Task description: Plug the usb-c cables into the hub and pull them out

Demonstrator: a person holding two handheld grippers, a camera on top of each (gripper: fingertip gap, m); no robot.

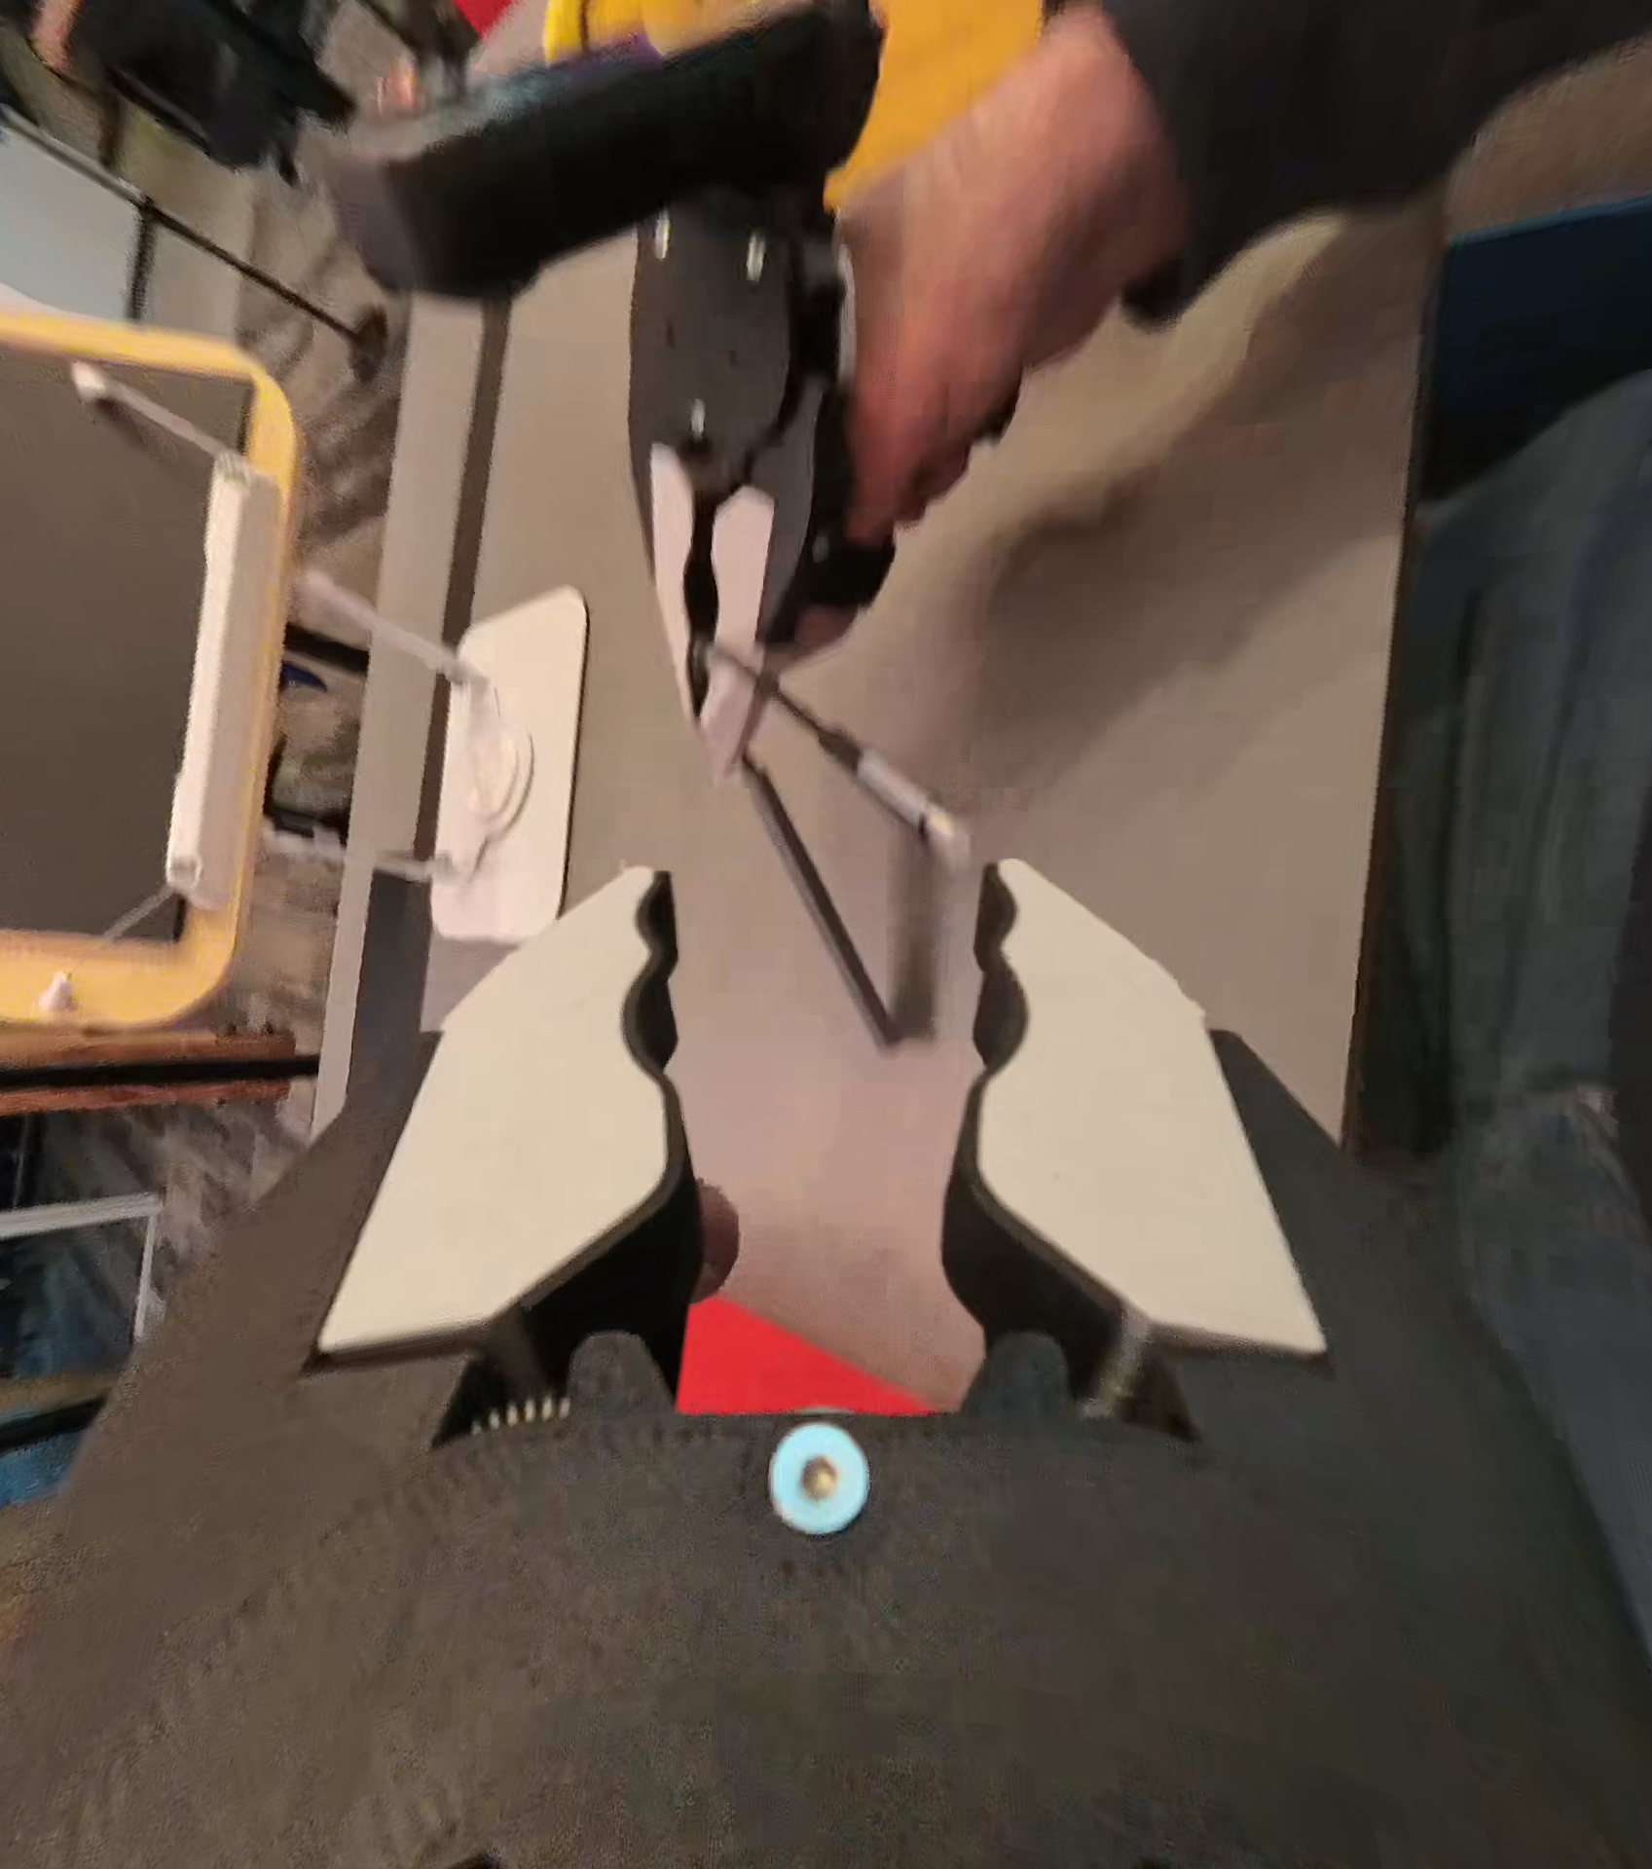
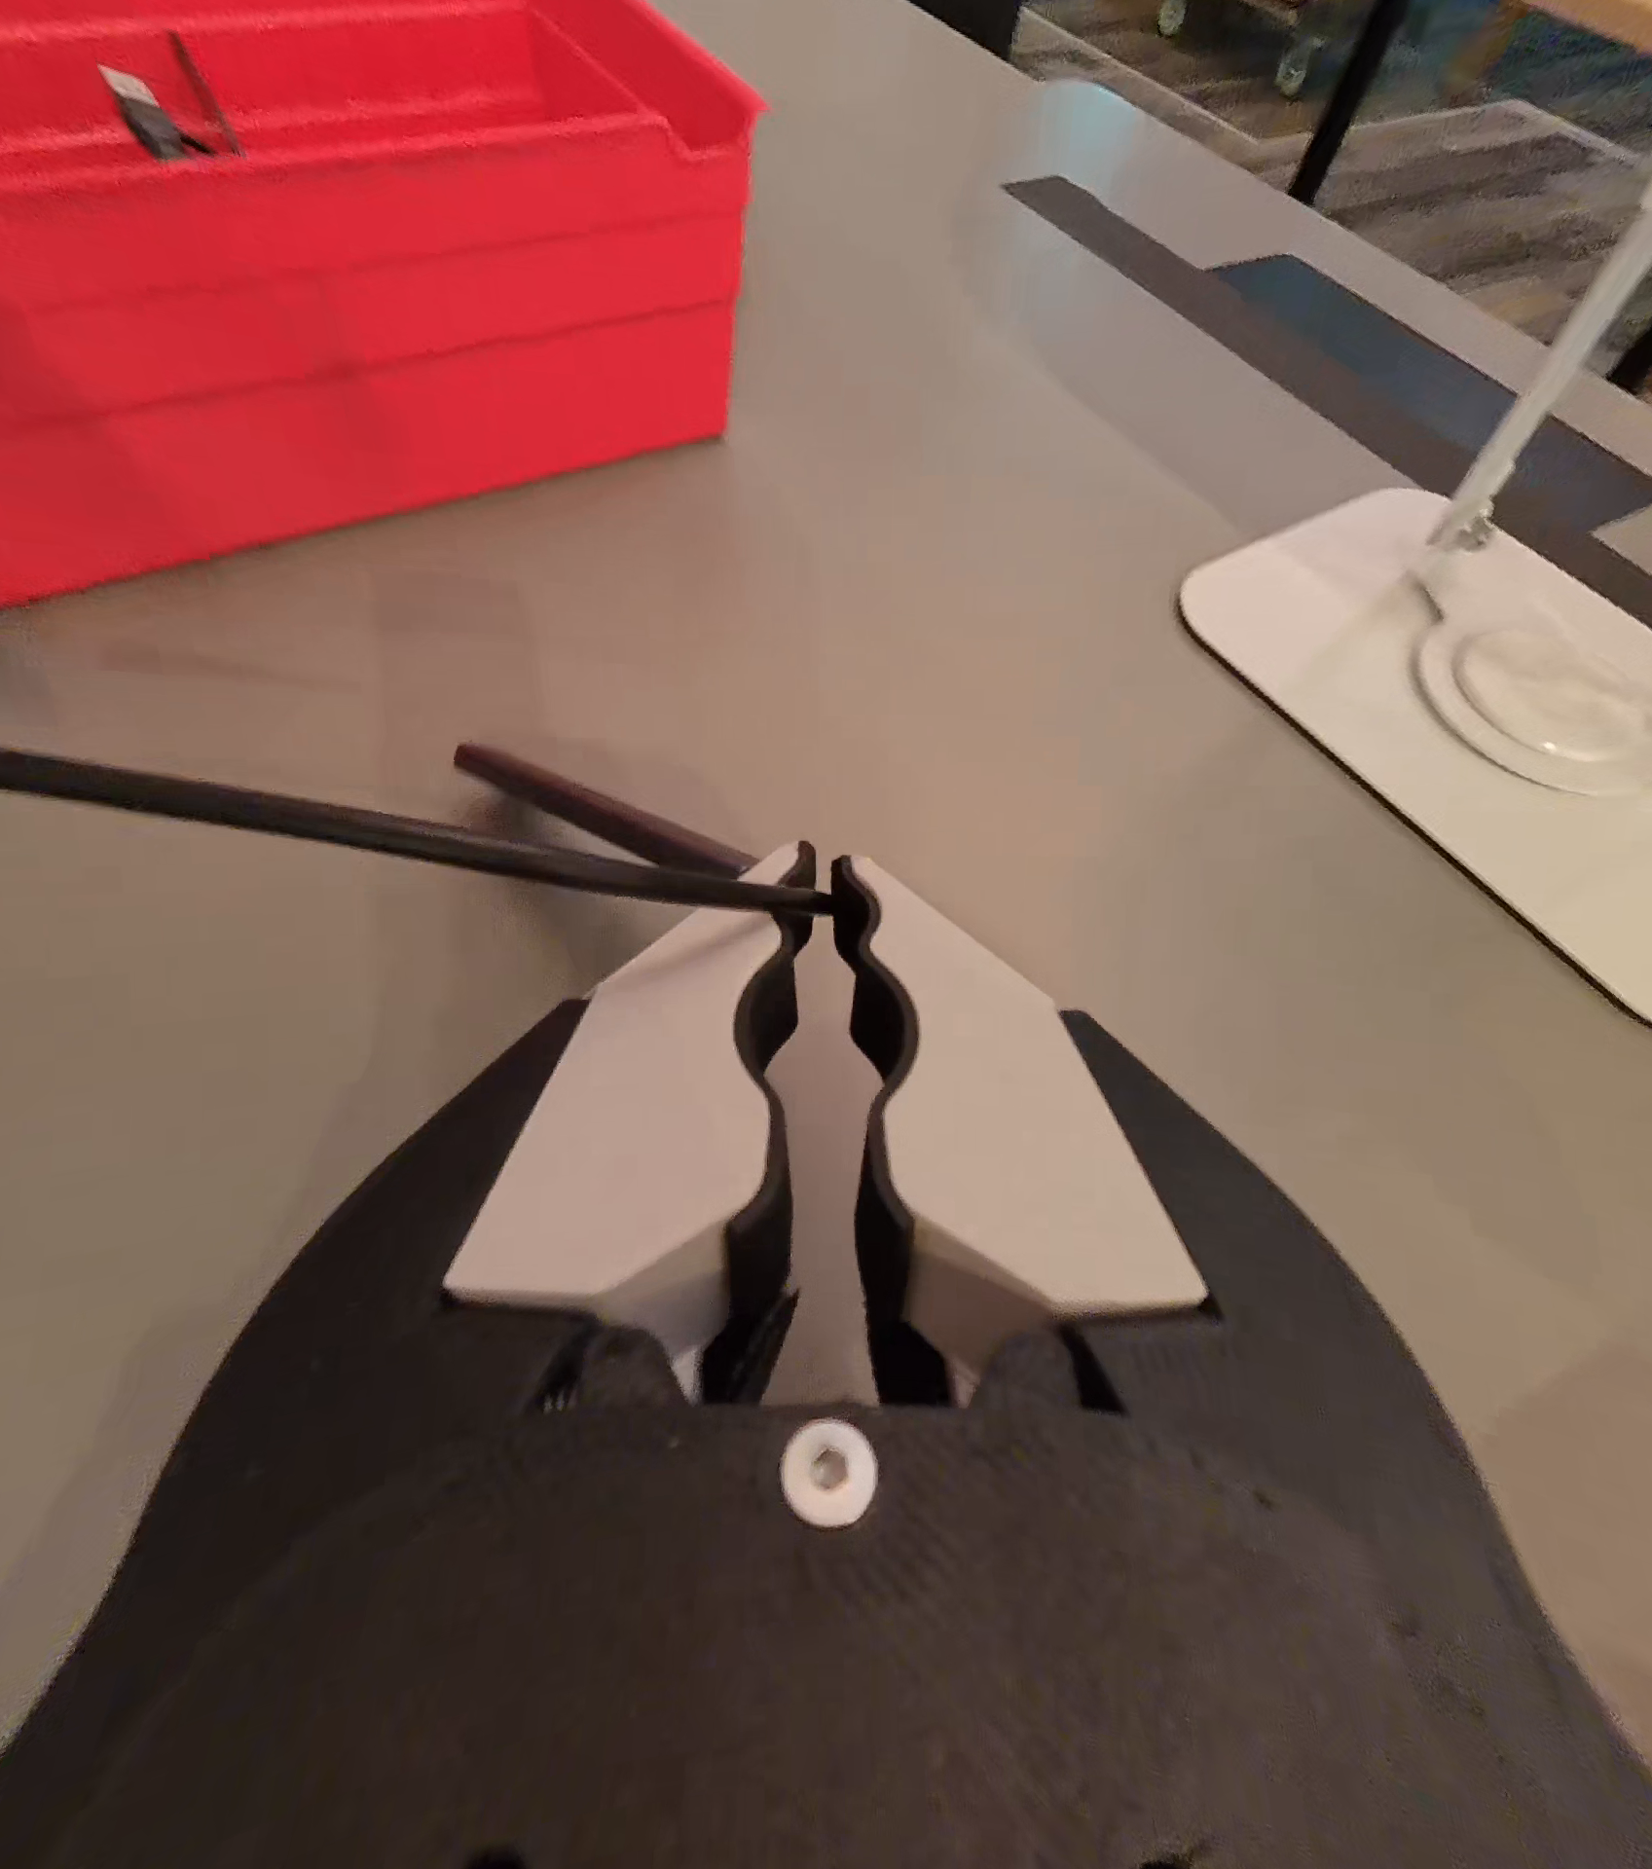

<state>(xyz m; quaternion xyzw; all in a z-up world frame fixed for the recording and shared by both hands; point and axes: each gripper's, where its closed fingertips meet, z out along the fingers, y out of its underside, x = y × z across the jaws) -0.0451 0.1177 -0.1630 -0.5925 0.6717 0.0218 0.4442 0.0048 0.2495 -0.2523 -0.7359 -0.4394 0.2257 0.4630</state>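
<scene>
Left wrist view: the left claw (image 1: 827, 961) stands with its two grey fingers wide apart and nothing between them. Ahead of it, the right claw (image 1: 722, 698), held by a person's hand (image 1: 983, 303), is pinched together on a thin black usb-c cable with a silver plug end (image 1: 892, 784). The cable hangs above the table in a bent V, one length dropping toward the left claw's right finger (image 1: 1084, 1113). The picture is blurred, so the plug's detail cannot be made out. The smooth grey table (image 1: 1206, 708) carries a flat white stand base with a clear disc (image 1: 523, 759); a yellow-framed panel (image 1: 265, 647) sits at the left, held on the stand's thin arms. A sliver of red shows low between the fingers.

Right wrist view: the right claw (image 2: 823, 875) is clamped near its tips on the black cable (image 2: 296, 814), which runs off to the left edge. A second dark length (image 2: 589, 809) lies just behind the tips, touching the table (image 2: 902, 506). A red plastic compartment tray stack (image 2: 316, 303) stands at far left with small dark parts inside. The white base (image 2: 1358, 627) lies to the right, with a dark strip behind it along the table's edge. No hub is visible.
</scene>
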